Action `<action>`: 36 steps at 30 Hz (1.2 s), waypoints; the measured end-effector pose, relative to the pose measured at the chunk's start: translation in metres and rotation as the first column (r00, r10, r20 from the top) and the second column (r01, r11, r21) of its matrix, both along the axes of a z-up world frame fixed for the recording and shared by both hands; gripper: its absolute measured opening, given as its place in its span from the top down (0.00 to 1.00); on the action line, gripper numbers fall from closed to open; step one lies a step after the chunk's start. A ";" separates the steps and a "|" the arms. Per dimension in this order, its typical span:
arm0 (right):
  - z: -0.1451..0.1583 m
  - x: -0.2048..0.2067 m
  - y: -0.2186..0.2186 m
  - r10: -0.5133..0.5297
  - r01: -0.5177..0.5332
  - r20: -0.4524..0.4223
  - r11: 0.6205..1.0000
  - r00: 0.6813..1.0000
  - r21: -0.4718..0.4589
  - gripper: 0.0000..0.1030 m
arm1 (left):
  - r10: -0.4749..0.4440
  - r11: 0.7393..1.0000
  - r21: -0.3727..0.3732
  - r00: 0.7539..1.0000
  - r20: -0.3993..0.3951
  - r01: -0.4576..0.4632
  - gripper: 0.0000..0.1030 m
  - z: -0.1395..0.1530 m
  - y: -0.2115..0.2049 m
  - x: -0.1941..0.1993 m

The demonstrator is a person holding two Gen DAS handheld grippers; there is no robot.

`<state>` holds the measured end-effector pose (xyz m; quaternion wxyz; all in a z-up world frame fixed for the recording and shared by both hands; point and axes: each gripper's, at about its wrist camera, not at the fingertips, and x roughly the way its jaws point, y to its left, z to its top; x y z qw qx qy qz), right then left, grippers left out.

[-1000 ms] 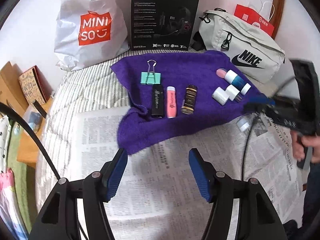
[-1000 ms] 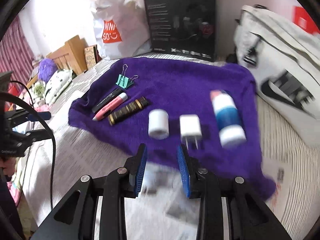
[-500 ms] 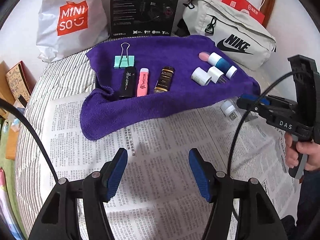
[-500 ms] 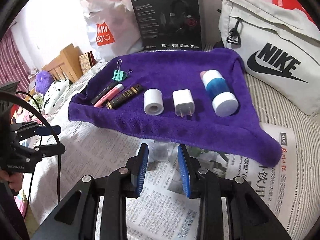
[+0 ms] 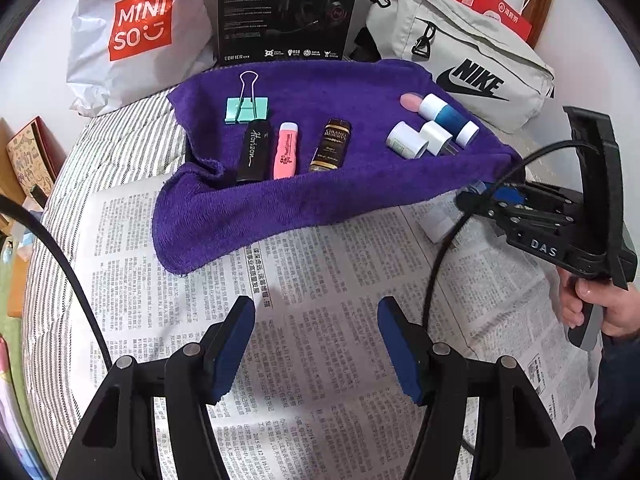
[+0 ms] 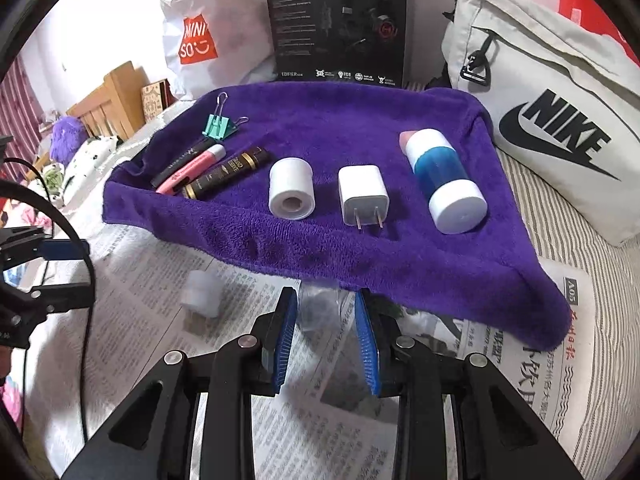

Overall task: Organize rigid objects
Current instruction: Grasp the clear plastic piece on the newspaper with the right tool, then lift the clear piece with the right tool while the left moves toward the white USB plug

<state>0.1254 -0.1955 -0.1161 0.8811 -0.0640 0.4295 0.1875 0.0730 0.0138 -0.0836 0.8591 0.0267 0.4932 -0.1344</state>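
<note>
On the purple towel [image 6: 360,128] lie a teal binder clip [image 6: 216,126], a black tube [image 5: 254,152], a pink tube [image 5: 286,150], a brown tube [image 5: 332,144], a white roll [image 6: 290,192], a white charger plug [image 6: 362,194] and a blue-and-white bottle [image 6: 442,176]. My right gripper [image 6: 326,320] is low over the newspaper at the towel's front edge. Its jaws are closing around a small clear item [image 6: 320,306]; I cannot see the pads pressing on it. A small white piece [image 6: 200,294] lies blurred to its left. My left gripper [image 5: 316,312] hangs open and empty over the newspaper.
Newspaper [image 5: 320,280] covers the striped bed in front of the towel. Behind the towel stand a Miniso bag [image 5: 136,32], a black headset box [image 5: 288,12] and a grey Nike bag [image 5: 472,64]. A hand [image 5: 600,308] holds the right gripper's handle. A wooden shelf [image 6: 108,100] sits far left.
My right gripper has sunk to the newspaper at the towel's edge and its jaws have narrowed slightly around the clear item. The white piece now lies left of it. The left gripper dipped slightly.
</note>
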 end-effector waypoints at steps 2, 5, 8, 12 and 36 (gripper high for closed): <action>-0.001 -0.001 0.005 0.012 -0.011 0.027 1.000 1.000 -0.028 0.82 | 0.006 1.000 0.011 1.000 0.001 -0.006 0.40 -0.001 0.001 0.000; -0.001 -0.003 0.004 0.027 -0.027 0.033 0.999 0.999 -0.023 0.83 | 0.014 1.000 0.001 1.000 0.003 -0.014 0.40 0.000 0.005 -0.001; 0.000 -0.008 -0.004 0.029 -0.028 0.028 0.999 0.999 -0.025 0.83 | 0.019 1.000 -0.003 1.000 0.007 -0.019 0.40 0.001 0.007 -0.002; 0.001 -0.015 -0.025 -0.007 0.008 0.016 0.999 1.000 -0.035 0.83 | 0.012 0.999 -0.035 1.000 0.020 -0.011 0.40 0.006 0.005 -0.004; -0.005 -0.052 -0.076 -0.143 0.144 0.043 0.990 0.989 -0.011 0.83 | -0.076 0.991 -0.113 0.997 -0.031 0.072 0.40 0.003 -0.085 0.036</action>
